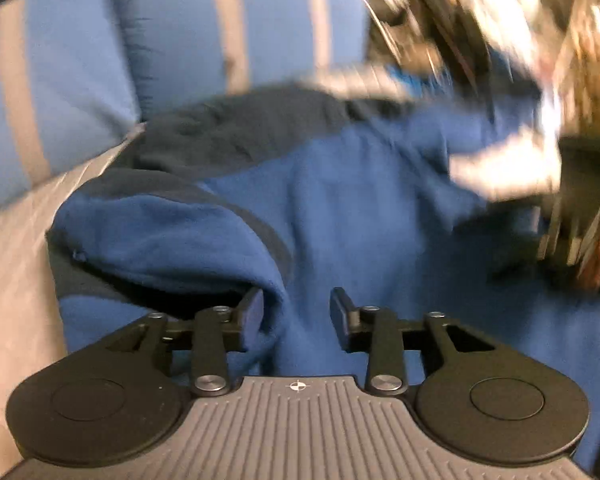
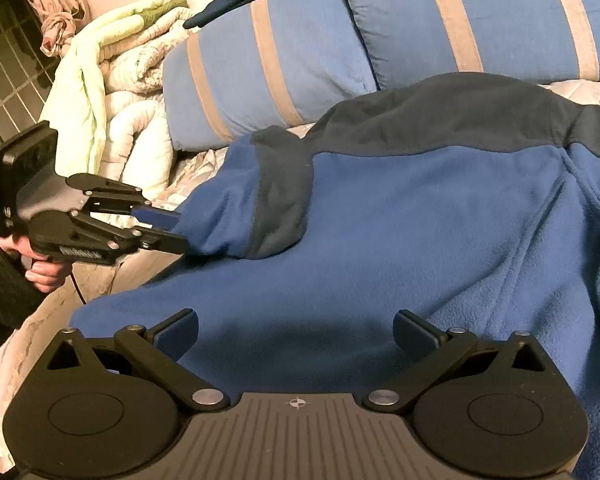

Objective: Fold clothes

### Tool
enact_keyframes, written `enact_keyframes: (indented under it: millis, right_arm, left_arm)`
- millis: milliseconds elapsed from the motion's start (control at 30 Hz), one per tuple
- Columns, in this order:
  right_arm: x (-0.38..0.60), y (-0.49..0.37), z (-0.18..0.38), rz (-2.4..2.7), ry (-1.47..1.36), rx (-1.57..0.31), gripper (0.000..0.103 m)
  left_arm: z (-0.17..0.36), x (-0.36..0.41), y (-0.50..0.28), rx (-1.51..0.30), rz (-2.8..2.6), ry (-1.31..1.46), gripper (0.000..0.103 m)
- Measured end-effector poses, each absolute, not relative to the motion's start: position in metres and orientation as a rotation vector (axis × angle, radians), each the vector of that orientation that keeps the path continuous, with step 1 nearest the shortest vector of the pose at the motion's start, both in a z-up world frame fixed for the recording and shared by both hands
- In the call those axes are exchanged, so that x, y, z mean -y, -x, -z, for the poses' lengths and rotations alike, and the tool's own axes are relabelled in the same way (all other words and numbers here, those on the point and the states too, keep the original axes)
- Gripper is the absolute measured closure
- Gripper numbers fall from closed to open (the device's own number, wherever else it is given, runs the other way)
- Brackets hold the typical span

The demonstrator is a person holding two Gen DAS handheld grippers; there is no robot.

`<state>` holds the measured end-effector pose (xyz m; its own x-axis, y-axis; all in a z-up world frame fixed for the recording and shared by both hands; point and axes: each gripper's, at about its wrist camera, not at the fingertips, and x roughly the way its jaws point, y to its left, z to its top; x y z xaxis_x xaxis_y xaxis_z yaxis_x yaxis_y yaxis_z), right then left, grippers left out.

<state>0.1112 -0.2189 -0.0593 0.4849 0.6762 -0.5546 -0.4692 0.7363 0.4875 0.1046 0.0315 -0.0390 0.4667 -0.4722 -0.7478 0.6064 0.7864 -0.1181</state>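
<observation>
Blue fleece [image 2: 400, 216] lies spread on the bed below the pillows [image 2: 284, 52]; L gripper [image 2: 168, 230] narrow at the sleeve end, R gripper [image 2: 296, 332] wide, empty over the body — looks like sleeve-fold stage, next needs L closing firmly.

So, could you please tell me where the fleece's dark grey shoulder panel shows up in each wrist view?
Left wrist: the dark grey shoulder panel lies above centre, beyond the open left gripper.
Right wrist: the panel runs across the upper right, far beyond the open right gripper.
Shared landmark: the blue striped pillow behind the fleece.
</observation>
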Motion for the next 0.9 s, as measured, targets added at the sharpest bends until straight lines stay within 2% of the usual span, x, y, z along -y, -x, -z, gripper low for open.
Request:
enact_keyframes:
  millis: [100, 200, 500, 833, 900]
  right_arm:
    - [0.219, -0.111, 0.060, -0.709, -0.287, -0.801, 0.000]
    - [0.219, -0.111, 0.060, -0.709, -0.284, -0.800, 0.000]
    - [0.217, -0.111, 0.060, -0.706, -0.278, -0.805, 0.000]
    - [0.217, -0.113, 0.061, -0.706, -0.282, -0.815, 0.000]
    - [0.217, -0.113, 0.061, -0.708, -0.285, -0.817, 0.000]
  left_arm:
    - [0.029, -0.065, -0.124, -0.823, 0.601, 0.063, 0.045]
    - [0.031, -0.093, -0.150, -0.813, 0.504, 0.237, 0.043]
    - [0.092, -0.163, -0.209, -0.845, 0.302, 0.747, 0.043]
    - [0.132, -0.175, -0.237, -0.852, 0.279, 0.972, 0.044]
    - [0.138, -0.174, -0.241, -0.854, 0.269, 0.984, 0.049]
